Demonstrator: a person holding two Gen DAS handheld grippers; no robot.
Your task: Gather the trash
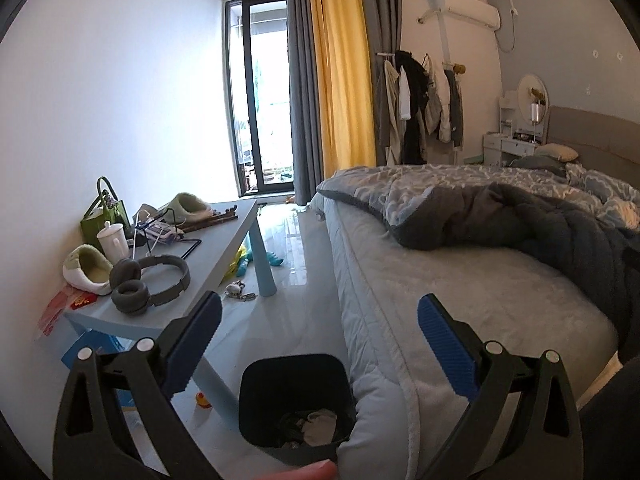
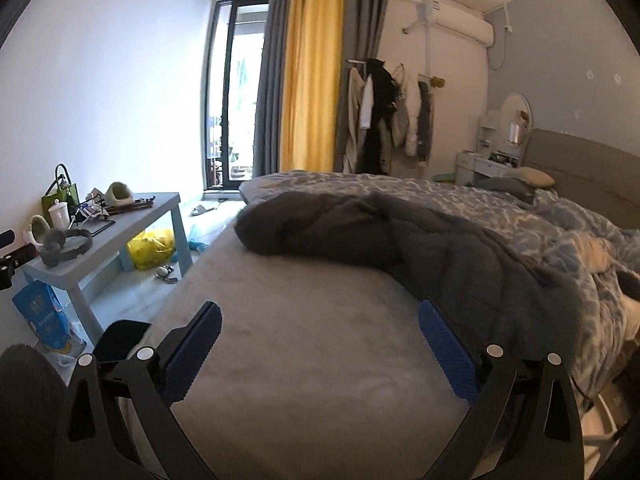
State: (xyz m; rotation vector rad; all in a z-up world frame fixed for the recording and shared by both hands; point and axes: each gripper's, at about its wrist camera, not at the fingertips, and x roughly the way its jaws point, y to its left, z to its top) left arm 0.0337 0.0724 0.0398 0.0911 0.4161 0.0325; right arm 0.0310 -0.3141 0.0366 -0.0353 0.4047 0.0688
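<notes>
Left wrist view: left claw (image 1: 319, 344) is standing released, blue pads spread wide, nothing between them. Black trash bin (image 1: 294, 404) is sitting on the floor directly below and ahead of this claw, wedged between the bed (image 1: 460, 300) edge and the leg of the pale blue bench (image 1: 216, 240); crumpled white paper is showing inside it.

Right wrist view: right claw (image 2: 320, 346) is likewise hanging released and empty, pointing over bare mattress — no trash is lying under it.

Candidate trash: yellow plastic bag (image 2: 154, 248) is lying on the floor under the bench, with small litter (image 2: 165, 272) just beside it, both ahead and to the left of each claw. Left claw is looking the nearer — judged only from its place beside the bench. Bag's long axis is running roughly across the view.
</notes>
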